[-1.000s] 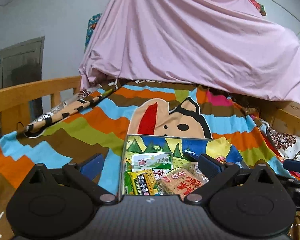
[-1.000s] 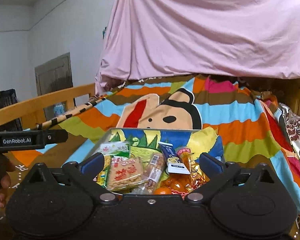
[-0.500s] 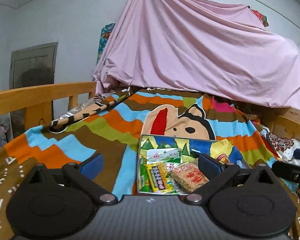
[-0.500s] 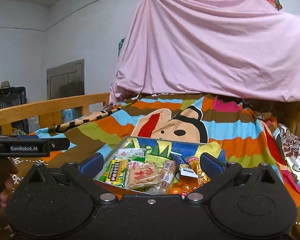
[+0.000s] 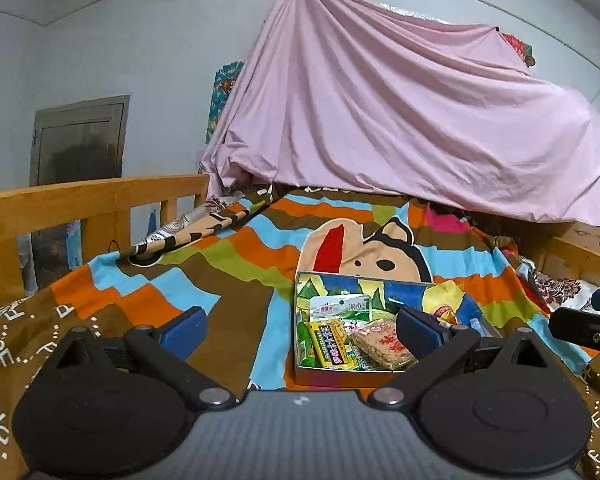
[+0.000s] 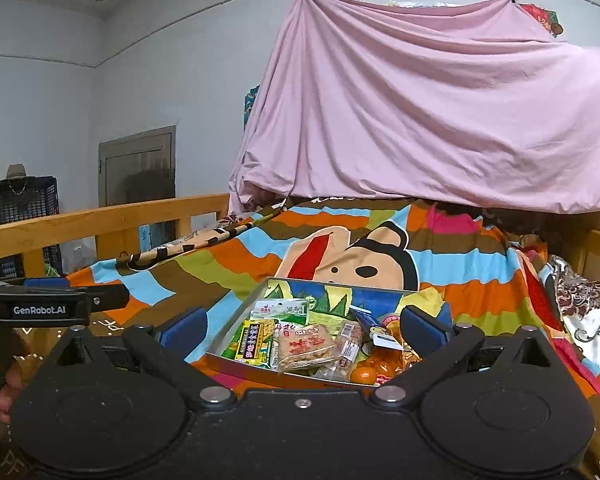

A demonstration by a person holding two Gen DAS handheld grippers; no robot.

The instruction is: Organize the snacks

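An open metal tin (image 5: pixel 324 377) (image 6: pixel 236 316) with a colourful printed inside lies on the striped bedspread. It holds several snack packets: a green-white pack (image 6: pixel 280 309), a yellow-black pack (image 6: pixel 256 340), a rice-cracker pack (image 6: pixel 306 346) and orange candies (image 6: pixel 374 368). My left gripper (image 5: pixel 300 326) is open and empty, hovering short of the tin's left side. My right gripper (image 6: pixel 304 326) is open and empty, just in front of the tin.
The colourful cartoon bedspread (image 5: pixel 228 264) covers the bed. A wooden rail (image 5: pixel 80 200) runs along the left. A pink sheet (image 5: pixel 400 120) hangs at the back. The left gripper's body shows in the right wrist view (image 6: pixel 40 308).
Both grippers have pulled back and away from the tin, which now looks smaller and farther off. More of the wall and pink sheet shows. Both stay open.
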